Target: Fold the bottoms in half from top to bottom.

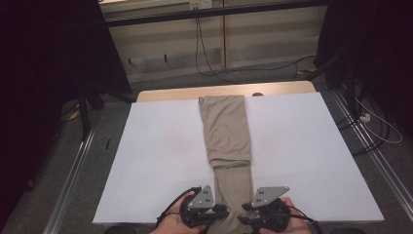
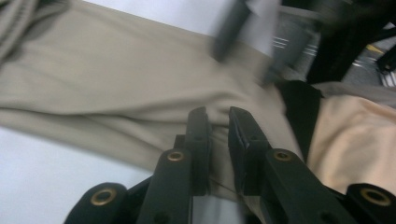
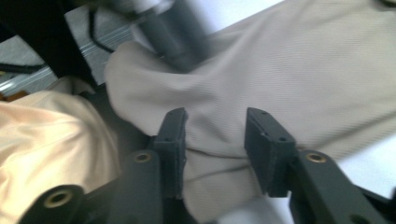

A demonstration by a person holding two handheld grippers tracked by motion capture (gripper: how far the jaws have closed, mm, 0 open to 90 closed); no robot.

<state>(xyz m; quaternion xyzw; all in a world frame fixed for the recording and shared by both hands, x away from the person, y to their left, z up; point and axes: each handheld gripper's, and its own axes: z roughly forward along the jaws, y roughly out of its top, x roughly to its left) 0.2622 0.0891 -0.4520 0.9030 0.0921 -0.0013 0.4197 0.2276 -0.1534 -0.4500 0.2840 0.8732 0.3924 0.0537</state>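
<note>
Beige trousers (image 1: 225,131) lie lengthwise down the middle of the white table cover (image 1: 156,161), the far half folded over onto itself and the near end hanging at the front edge. My left gripper (image 1: 223,210) comes at the near end from the left, my right gripper (image 1: 246,210) from the right. In the left gripper view the jaws (image 2: 218,116) stand a narrow gap apart over the trousers (image 2: 116,79), with cloth showing in the gap. In the right gripper view the jaws (image 3: 215,116) stand wider apart over the trousers (image 3: 303,70), with no pad pressing on them.
A strip of wooden tabletop (image 1: 170,93) shows beyond the white cover. Black stands (image 1: 87,107) and floor cables (image 1: 375,126) flank the table. The person's pale sleeve (image 2: 355,140) is close behind the jaws. White cover lies bare on both sides of the trousers.
</note>
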